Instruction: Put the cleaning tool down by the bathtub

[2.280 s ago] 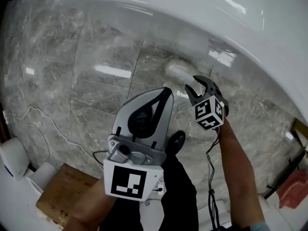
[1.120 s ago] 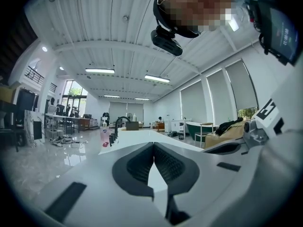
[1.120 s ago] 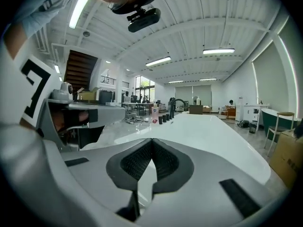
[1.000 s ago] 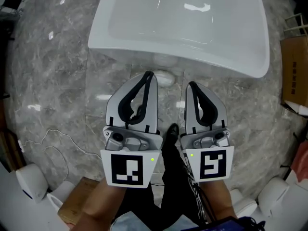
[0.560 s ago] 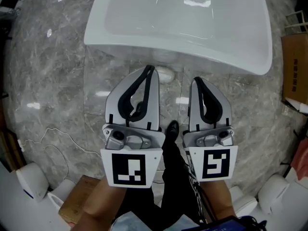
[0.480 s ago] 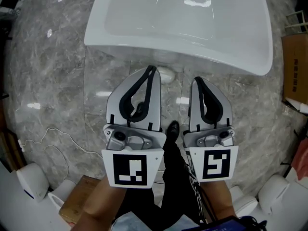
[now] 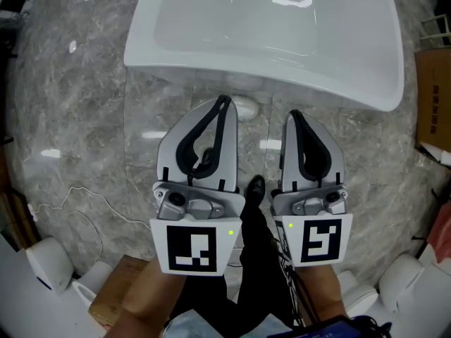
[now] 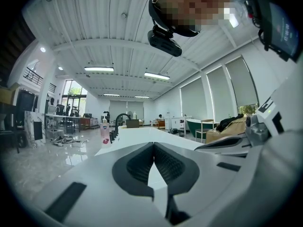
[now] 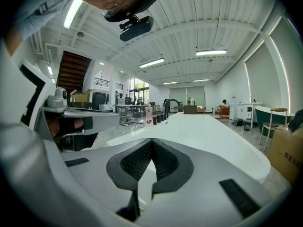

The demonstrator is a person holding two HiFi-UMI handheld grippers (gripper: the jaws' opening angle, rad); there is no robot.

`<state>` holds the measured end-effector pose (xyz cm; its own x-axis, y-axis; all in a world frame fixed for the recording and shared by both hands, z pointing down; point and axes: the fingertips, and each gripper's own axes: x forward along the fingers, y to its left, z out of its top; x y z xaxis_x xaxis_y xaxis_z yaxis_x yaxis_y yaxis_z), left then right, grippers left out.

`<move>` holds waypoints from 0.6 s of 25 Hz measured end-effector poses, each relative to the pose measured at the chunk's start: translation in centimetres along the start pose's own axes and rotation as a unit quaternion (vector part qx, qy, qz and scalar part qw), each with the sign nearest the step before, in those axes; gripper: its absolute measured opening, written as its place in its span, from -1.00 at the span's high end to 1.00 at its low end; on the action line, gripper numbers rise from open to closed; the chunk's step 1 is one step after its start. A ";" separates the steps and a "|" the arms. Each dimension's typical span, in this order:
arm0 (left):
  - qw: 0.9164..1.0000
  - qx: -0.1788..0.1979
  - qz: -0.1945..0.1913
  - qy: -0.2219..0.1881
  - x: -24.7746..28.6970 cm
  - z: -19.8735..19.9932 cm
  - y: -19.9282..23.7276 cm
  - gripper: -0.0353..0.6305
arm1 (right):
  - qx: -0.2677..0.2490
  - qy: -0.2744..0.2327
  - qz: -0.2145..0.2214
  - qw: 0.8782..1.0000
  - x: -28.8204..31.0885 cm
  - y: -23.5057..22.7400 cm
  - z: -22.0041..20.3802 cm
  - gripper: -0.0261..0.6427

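Note:
The white bathtub point(image 7: 268, 27) fills the top of the head view. On the marble floor just in front of its near wall lies a small white rounded cleaning tool point(image 7: 246, 107), partly hidden behind my left gripper's tip. My left gripper point(image 7: 224, 101) and right gripper point(image 7: 291, 113) are held side by side above the floor, both shut with nothing between the pads. In the left gripper view the left gripper point(image 8: 154, 144) points along the tub rim point(image 8: 142, 134). The right gripper point(image 9: 152, 140) does the same over the tub point(image 9: 208, 134).
A cardboard box point(image 7: 431, 97) stands right of the tub. A thin cable point(image 7: 77, 203) trails over the floor at left, with white objects point(image 7: 42, 266) and a brown carton point(image 7: 113, 291) at lower left. A black faucet point(image 8: 120, 119) and pink bottle point(image 8: 105, 129) sit at the tub's far end.
Earlier the right gripper was open low by the white tool at the tub. It has since drawn back and shut, and both grippers now sit side by side, drifting slightly right.

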<state>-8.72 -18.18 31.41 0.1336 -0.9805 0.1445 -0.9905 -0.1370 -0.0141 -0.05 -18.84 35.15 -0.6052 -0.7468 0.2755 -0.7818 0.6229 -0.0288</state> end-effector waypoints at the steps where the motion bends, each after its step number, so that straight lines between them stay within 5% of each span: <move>1: 1.000 -0.001 0.000 0.000 0.0 0.0 0.0 0.84 | 0.000 -0.001 0.000 1.000 0.0 0.0 0.0 0.89; 15: 1.000 -0.003 0.000 0.000 0.0 -0.4 0.8 0.84 | -0.001 -0.007 0.001 1.000 0.6 0.7 0.2 0.89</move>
<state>-9.54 -18.27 31.81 0.1345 -0.9804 0.1437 -0.9905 -0.1370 -0.0077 -0.98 -18.93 35.16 -0.6089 -0.7488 0.2617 -0.7802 0.6250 -0.0270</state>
